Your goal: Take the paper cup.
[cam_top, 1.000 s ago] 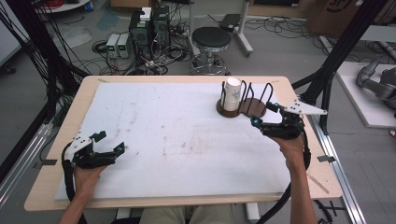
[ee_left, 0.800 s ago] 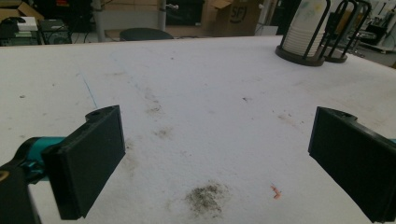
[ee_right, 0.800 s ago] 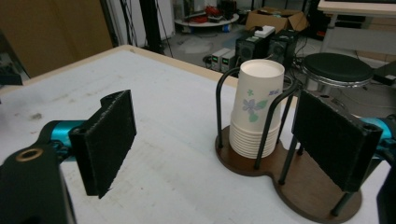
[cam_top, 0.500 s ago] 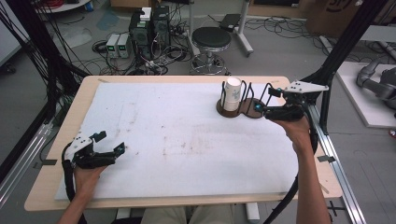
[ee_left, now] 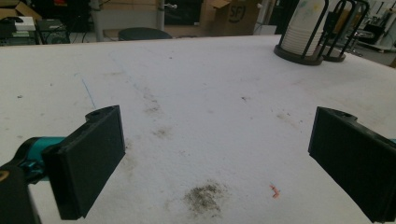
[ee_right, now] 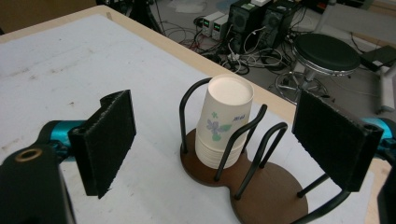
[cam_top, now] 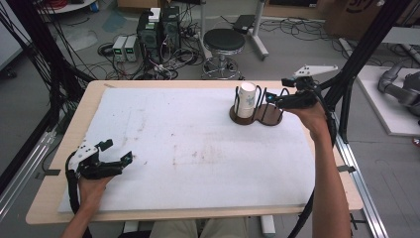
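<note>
Left gripper (cam_top: 115, 161) sits low at the near left corner of the table (cam_top: 198, 208), jaws spread wide with nothing between them, just stained white tabletop in its own view. Further back on the right, the right gripper (cam_top: 277, 99) hovers by the cup holder (cam_top: 257, 115), jaws also wide apart and gripping nothing. Its own view gets you the good stuff: the paper cup stack (ee_right: 224, 123) is upside down in one ring, with a little floral print, and the other ring is bare. From the high view that print is too small to make out. The left gripper view cuts the stack's top off. Stool (cam_top: 224, 42) and computer boxes (cam_top: 158, 27) sit on the floor behind.
</note>
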The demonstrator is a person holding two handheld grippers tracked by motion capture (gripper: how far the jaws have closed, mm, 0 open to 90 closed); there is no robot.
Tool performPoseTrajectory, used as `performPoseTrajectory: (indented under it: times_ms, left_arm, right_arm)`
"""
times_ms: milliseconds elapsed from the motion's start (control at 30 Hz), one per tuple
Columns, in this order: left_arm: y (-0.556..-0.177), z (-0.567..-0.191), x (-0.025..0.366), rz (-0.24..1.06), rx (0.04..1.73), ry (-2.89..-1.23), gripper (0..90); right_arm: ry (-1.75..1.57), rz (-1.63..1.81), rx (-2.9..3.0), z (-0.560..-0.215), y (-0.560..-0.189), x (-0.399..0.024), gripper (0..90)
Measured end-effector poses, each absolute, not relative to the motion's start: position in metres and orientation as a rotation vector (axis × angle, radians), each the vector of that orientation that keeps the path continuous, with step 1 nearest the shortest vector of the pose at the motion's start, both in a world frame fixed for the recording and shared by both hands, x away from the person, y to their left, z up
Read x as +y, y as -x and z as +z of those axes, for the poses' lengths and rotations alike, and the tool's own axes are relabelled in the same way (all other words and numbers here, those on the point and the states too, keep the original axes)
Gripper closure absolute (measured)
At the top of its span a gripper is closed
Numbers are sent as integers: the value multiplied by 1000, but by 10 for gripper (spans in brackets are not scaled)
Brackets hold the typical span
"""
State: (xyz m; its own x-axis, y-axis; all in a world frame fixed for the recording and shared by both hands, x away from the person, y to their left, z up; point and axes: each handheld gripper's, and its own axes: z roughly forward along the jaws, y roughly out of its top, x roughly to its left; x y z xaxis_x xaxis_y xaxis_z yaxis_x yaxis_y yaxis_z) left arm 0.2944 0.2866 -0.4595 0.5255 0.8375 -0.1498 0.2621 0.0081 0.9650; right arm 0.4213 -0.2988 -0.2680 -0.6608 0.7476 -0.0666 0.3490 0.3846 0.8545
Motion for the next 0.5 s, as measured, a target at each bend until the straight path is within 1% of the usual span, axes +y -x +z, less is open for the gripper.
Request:
performPoseTrajectory:
  times_ms: [33, 167, 500]
  left_arm:
    - [-294, -459, 287, 586, 977, -1544, 38]
    - [-294, -459, 286, 588, 977, -1545, 38]
    - [-294, -460, 287, 587, 970, -1545, 37]
  right_arm:
    - [-940, 1168, 2229, -263, -430, -296, 137]
    - [-935, 1121, 2267, -257, -446, -291, 138]
    - [-921, 996, 2357, -255, -476, -266, 138]
